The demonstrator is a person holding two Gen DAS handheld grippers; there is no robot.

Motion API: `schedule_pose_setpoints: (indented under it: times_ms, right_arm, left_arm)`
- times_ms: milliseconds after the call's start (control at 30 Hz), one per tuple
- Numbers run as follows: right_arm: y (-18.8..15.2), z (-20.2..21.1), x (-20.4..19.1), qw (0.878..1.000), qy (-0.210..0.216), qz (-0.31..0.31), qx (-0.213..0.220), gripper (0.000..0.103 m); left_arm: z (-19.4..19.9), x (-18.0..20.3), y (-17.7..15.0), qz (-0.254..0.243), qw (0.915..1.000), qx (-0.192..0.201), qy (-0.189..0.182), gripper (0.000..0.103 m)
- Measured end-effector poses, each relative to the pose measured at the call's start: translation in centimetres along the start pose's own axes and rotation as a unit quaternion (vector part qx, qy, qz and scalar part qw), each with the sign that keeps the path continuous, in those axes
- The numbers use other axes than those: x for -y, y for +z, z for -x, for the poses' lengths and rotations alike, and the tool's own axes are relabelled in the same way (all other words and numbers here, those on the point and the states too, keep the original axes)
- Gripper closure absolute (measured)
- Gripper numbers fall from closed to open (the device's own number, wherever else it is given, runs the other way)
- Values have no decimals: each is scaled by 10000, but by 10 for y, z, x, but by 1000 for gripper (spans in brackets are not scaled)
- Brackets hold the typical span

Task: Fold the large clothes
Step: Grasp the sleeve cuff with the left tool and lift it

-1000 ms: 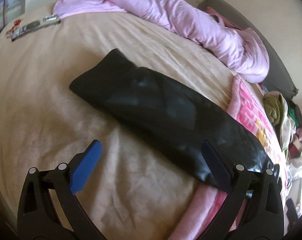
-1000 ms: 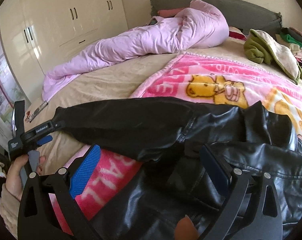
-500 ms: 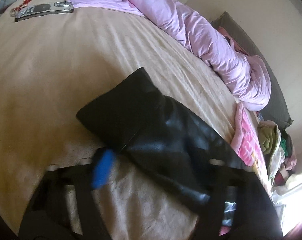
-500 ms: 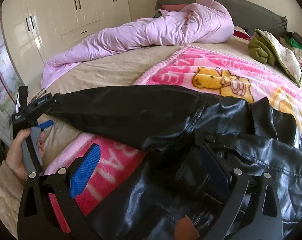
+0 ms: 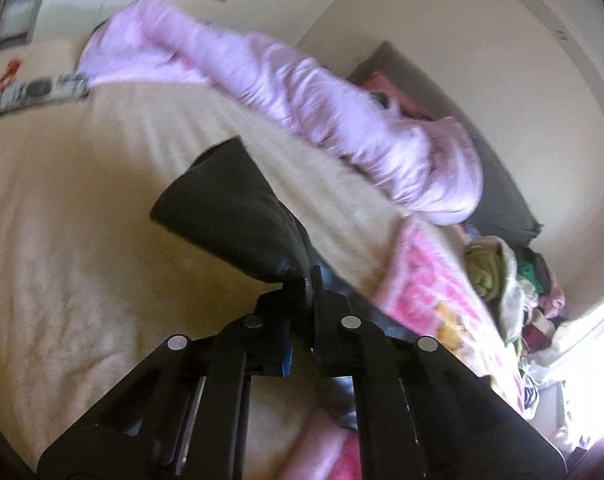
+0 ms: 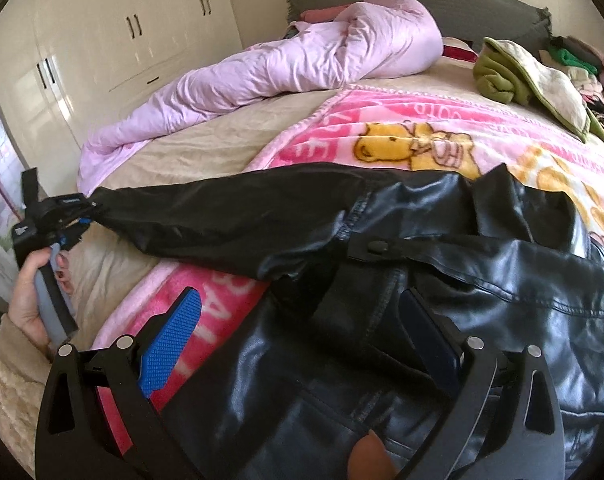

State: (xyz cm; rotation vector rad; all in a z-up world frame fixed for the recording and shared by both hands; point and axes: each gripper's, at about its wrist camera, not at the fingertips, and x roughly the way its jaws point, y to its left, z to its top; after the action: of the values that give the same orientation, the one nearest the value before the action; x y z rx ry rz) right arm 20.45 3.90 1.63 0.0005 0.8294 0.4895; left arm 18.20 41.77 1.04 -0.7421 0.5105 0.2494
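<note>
A black leather jacket [image 6: 441, 344] lies on the bed over a pink cartoon blanket [image 6: 381, 128]. Its sleeve [image 6: 238, 208] stretches out to the left. My left gripper [image 5: 307, 280] is shut on the sleeve's cuff end [image 5: 230, 208] and lifts it off the beige sheet; it also shows in the right wrist view [image 6: 84, 208], held by a hand. My right gripper [image 6: 302, 332] is open and hovers over the jacket's body near the armpit, one blue pad [image 6: 170, 344] over the blanket.
A rumpled lilac duvet [image 6: 286, 64] lies along the far side of the bed. Piled clothes [image 6: 541, 72] sit by the grey headboard. Small items [image 5: 42, 92] lie on the beige sheet [image 5: 62, 240] at the far left. White wardrobes [image 6: 122, 40] stand behind.
My left gripper has moved onto the sleeve's end, shut on it and raised it. My right gripper has shifted slightly forward over the jacket, still open.
</note>
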Motion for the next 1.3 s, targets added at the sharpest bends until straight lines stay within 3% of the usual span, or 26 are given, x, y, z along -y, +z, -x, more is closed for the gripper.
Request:
schedule_pose_setpoints:
  times_ms: [367, 667, 867, 1300]
  right_arm:
    - [-18, 52, 59, 9968, -215, -716, 278, 4]
    - [-40, 88, 106, 9908, -431, -1200, 454, 4]
    - [-50, 107, 134, 9863, -587, -1435, 557, 4]
    - [-69, 143, 182, 9740, -965, -1871, 837, 5]
  left_arm:
    - [62, 107, -6, -852, 9916, 513, -825, 102]
    - [79, 186, -40, -1522, 9771, 365, -1444, 102]
    - [82, 217, -61, -1833, 9677, 242, -1716, 102]
    - [85, 286, -125, -2680, 9352, -190, -2307, 102]
